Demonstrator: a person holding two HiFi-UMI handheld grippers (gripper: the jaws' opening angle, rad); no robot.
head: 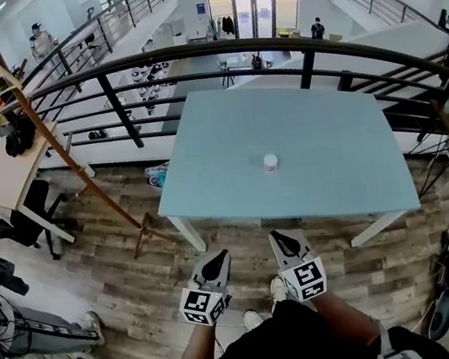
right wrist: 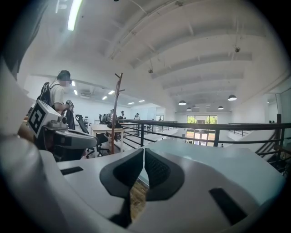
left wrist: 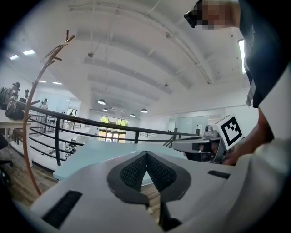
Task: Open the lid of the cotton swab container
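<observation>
I'm looking steeply down from the head camera, well back from the table (head: 308, 118), with the left gripper (head: 215, 259) and right gripper (head: 280, 237) low in frame. Each gripper camera is facing roughly level along its jaws, short of the table's near edge, catching the other gripper alongside; all three views are sharing table and railing (head: 211, 46).

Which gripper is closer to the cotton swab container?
Right. The right gripper is before the table, in line with the cotton swab container; the left gripper sits further left.
</observation>
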